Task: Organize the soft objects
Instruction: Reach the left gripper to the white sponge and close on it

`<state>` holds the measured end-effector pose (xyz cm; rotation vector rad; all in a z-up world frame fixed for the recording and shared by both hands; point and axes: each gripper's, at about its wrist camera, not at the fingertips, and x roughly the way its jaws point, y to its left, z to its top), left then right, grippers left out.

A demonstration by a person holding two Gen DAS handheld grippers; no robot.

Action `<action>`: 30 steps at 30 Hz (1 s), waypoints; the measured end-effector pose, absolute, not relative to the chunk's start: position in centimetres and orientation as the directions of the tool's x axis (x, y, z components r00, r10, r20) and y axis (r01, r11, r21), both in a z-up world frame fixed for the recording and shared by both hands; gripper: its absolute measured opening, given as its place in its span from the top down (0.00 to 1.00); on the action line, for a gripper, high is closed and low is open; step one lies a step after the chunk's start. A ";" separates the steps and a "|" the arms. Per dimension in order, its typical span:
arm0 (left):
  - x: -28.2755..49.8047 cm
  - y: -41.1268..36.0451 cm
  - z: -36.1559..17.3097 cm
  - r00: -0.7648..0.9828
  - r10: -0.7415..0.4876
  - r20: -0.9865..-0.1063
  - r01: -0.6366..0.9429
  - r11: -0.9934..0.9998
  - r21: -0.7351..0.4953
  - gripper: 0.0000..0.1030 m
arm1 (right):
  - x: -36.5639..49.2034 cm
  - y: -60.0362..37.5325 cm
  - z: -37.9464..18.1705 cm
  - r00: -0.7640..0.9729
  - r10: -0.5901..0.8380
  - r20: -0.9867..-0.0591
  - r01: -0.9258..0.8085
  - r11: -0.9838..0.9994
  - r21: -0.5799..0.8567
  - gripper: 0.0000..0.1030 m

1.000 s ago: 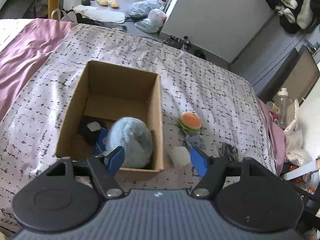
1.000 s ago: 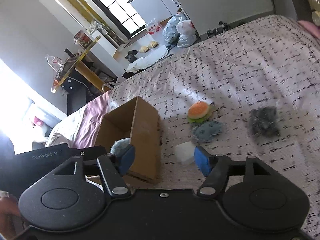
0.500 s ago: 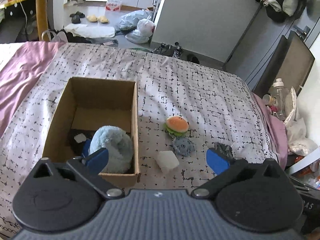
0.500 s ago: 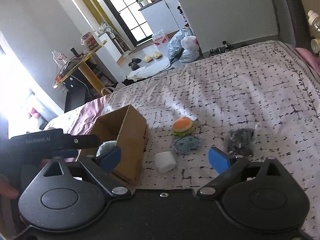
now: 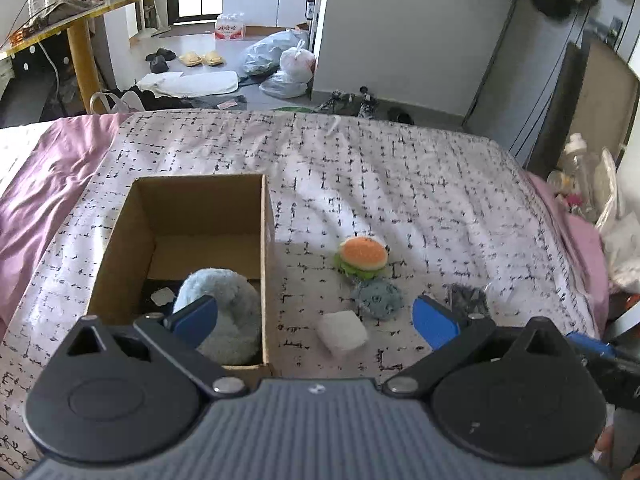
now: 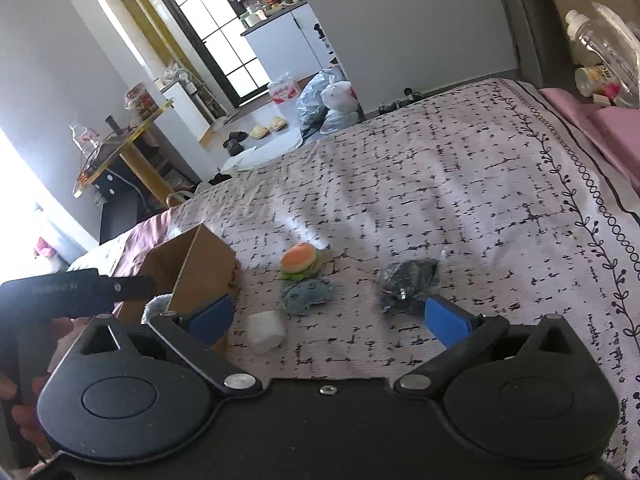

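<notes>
A blue plush (image 5: 224, 312) sits in the box (image 5: 192, 216) on the bed (image 5: 400, 184); a burger toy (image 5: 363, 257), grey plush (image 5: 378, 298), white block (image 5: 342, 332) and dark bundle (image 6: 406, 282) lie beside it. Left gripper (image 5: 314, 318) jaws stand wide apart, empty; right gripper (image 6: 328, 318) jaws are opening, nothing gripped.

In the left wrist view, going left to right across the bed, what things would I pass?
Cardboard box with a fluffy blue plush inside → white block → dark crumpled packet.

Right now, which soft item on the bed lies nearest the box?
The white foam block. It sits just off the cardboard box, closer than the burger plush, the grey-blue plush or the dark bundle.
</notes>
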<state>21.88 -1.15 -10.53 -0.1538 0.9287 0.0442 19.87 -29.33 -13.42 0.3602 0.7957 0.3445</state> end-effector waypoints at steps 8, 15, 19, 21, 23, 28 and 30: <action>22.3 -3.5 -12.2 0.538 -0.020 -0.843 -0.055 0.997 -0.060 0.00 | 21.0 -31.1 -15.2 0.653 0.440 -0.617 -0.146 0.872 0.467 0.00; 22.8 -5.4 -13.6 0.512 -0.020 -0.859 0.000 1.000 -0.024 0.00 | 22.3 -31.9 -17.1 0.656 0.454 -0.603 -0.150 0.862 0.485 0.00; 23.6 -6.0 -14.1 0.511 -0.027 -0.859 0.035 0.999 -0.011 0.00 | 22.8 -32.2 -18.3 0.663 0.460 -0.591 -0.159 0.858 0.489 0.00; 23.9 -6.5 -14.3 0.516 -0.021 -0.856 0.050 0.999 0.006 0.00 | 23.0 -32.4 -19.0 0.667 0.449 -0.594 -0.155 0.864 0.478 0.01; 24.3 -6.8 -14.8 0.518 -0.012 -0.855 0.062 0.998 0.024 0.01 | 23.1 -32.5 -19.4 0.671 0.439 -0.597 -0.153 0.870 0.468 0.01; 25.1 -6.8 -16.4 0.515 0.024 -0.857 0.058 0.996 0.062 0.03 | 23.4 -32.4 -20.4 0.687 0.429 -0.586 -0.162 0.877 0.452 0.01; 25.3 -6.9 -16.9 0.519 0.034 -0.854 0.065 0.995 0.079 0.03 | 24.0 -32.3 -21.2 0.676 0.432 -0.597 -0.148 0.873 0.464 0.03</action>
